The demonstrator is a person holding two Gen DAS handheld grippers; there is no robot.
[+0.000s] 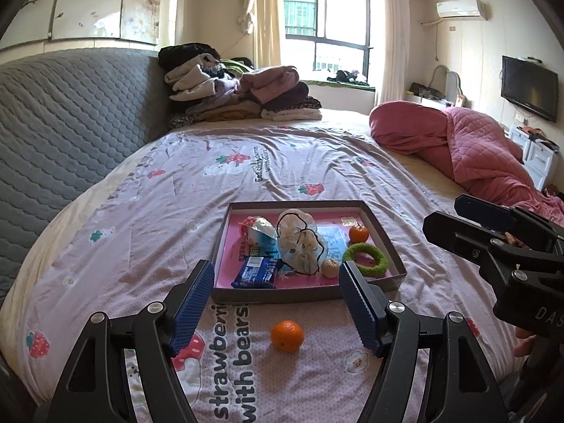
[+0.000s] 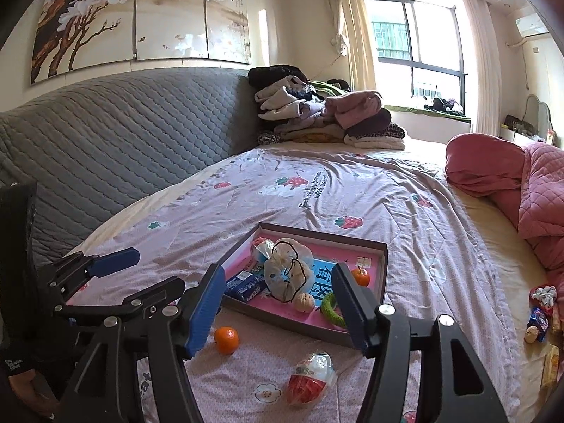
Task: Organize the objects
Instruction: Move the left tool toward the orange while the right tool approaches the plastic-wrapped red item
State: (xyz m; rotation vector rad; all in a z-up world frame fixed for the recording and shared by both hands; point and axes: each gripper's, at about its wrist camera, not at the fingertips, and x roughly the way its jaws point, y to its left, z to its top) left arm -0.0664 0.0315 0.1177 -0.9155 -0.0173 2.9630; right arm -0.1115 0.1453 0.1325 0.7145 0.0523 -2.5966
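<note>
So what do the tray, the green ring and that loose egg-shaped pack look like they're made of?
Tray: looks like rigid cardboard, matte grey-brown walls with crisp folded corners and a printed pink floor.
Green ring: seems soft, plush or looped fibre, with a fuzzy matte surface; it could be foam underneath.
Egg-shaped pack: probably thin clear plastic, glossy with bright glints, over red and white contents.

We see a big bed (image 1: 289, 162) with a gray padded headboard (image 1: 70, 116) at nine o'clock. A bright window (image 1: 324, 24) shines at twelve o'clock, and a TV (image 1: 528, 88) hangs at three o'clock.
</note>
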